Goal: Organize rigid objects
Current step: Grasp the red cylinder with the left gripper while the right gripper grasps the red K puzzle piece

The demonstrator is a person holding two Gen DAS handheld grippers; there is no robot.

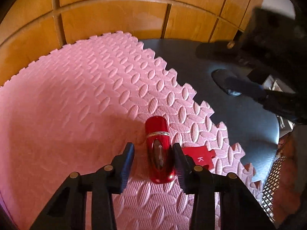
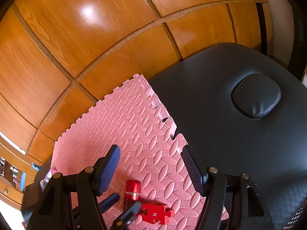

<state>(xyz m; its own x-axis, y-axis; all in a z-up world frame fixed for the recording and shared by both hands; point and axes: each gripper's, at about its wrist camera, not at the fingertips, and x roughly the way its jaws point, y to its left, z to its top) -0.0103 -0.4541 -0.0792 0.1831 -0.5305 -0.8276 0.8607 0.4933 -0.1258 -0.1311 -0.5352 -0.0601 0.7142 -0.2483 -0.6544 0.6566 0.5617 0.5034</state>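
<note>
Lying flat on the pink foam mat (image 1: pixel 80 99): a glossy red capsule-shaped case (image 1: pixel 159 151), long axis running straight away from the left wrist camera, rounded capped end pointing toward the wooden cabinet doors (image 1: pixel 115 5), a thin silver band around it nearer the far end, a dark oval window on the top face. Just right of it, a flat red puzzle piece (image 1: pixel 199 158) marked with a white K, lying on the mat near the mat's toothed edge.

Left hand-held gripper (image 1: pixel 153 164) lowered over the case, straddling its near half, spread, aligned with the case's length; right finger pad (image 1: pixel 179 163) close against the case's side, contact hard to judge; left pad clearly apart from it.

Right hand-held gripper (image 2: pixel 151 169) held higher, tilted down over the mat, spread wide, nothing between the fingers. Beneath the mat, a black padded surface (image 2: pixel 230 138) with a raised oval cushion.
</note>
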